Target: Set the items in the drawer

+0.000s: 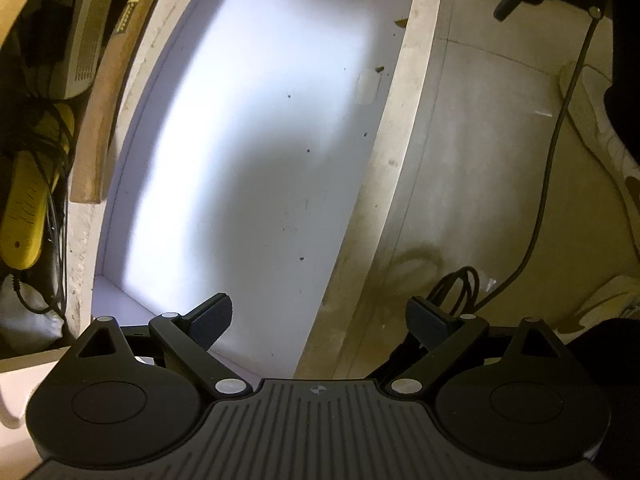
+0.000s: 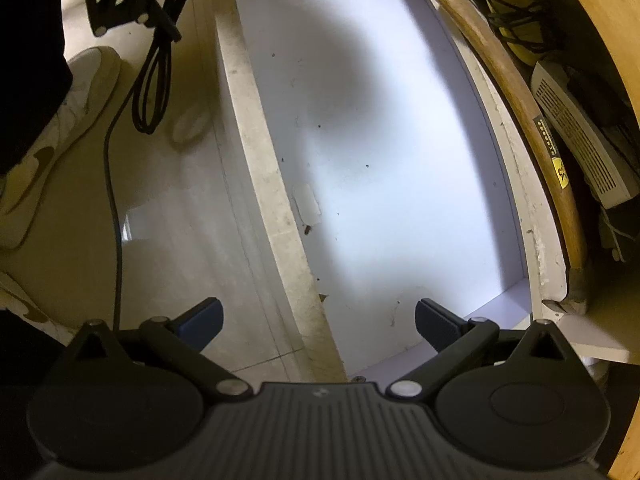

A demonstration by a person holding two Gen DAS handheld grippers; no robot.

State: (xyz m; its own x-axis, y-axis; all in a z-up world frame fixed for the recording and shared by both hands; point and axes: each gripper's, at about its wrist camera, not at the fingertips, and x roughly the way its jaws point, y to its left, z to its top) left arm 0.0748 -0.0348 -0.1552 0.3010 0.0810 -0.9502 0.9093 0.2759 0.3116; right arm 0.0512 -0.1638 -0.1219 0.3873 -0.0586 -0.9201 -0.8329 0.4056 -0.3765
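Observation:
An open white drawer [image 1: 256,128] lies below me, its bare floor lit and speckled with small crumbs; it also shows in the right wrist view [image 2: 392,152]. My left gripper [image 1: 318,320] is open and empty above the drawer's front rail [image 1: 404,120]. My right gripper [image 2: 318,322] is open and empty, straddling the same rail [image 2: 264,168]. A wooden-handled hammer [image 1: 108,92] lies along the drawer's back edge; it also shows in the right wrist view [image 2: 532,128]. Behind it sit a yellow device [image 1: 28,208] and a white vented box [image 2: 576,136].
Tiled floor [image 1: 480,160] lies in front of the drawer. A black cable [image 1: 560,120] hangs over it, with a coiled bundle [image 2: 156,72]. A white shoe [image 2: 60,120] stands on the floor; a shoe also shows at the right of the left wrist view [image 1: 600,136].

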